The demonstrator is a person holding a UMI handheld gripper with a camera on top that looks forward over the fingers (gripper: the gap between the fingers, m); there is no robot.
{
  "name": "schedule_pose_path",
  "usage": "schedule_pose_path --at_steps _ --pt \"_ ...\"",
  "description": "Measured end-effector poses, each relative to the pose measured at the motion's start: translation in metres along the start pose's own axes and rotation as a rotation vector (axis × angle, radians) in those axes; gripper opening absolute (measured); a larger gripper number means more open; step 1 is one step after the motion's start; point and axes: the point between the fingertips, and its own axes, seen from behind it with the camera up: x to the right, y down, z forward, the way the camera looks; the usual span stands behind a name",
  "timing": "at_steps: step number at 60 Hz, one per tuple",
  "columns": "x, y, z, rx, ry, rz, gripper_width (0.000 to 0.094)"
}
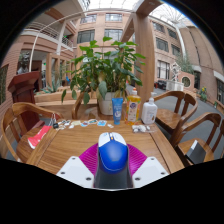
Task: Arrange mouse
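Your claw (113, 160) holds the blue mouse (113, 154) above the near edge of the desk (70, 145).

Your claw's two pink pads (89, 157) press on the left and right sides of the mouse, which sits between them with its rounded back toward you and its grey nose pointing ahead. Beyond the fingers the wooden desk stretches away. At its far side stands a row of small things: a blue tube (118, 109), a yellow carton (132, 107) and a white bottle (150, 111), with smaller items too small to tell spread to their left. A red and white object (40, 135) lies on the desk's left part. Behind the row rises a leafy potted plant (105, 68). Wooden chairs (178, 108) stand around the desk.
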Motion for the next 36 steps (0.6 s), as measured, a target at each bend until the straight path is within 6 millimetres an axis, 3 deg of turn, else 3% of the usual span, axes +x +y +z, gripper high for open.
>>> schedule_pose_path --at_steps 4,9,20,24,30,36 --pt "0.005 0.032 0.032 -0.072 0.024 -0.01 0.0378" --pt "0.007 0.066 0.058 -0.155 0.035 -0.017 0.0406" --pt "0.0 0.109 0.071 -0.248 0.006 -0.01 0.0523" --pt "0.003 0.11 0.068 -0.255 0.019 -0.021 0.0598" --pt "0.001 0.099 0.052 -0.225 0.027 -0.044 0.0871" --pt "0.004 0.08 0.023 -0.202 0.038 -0.034 0.085"
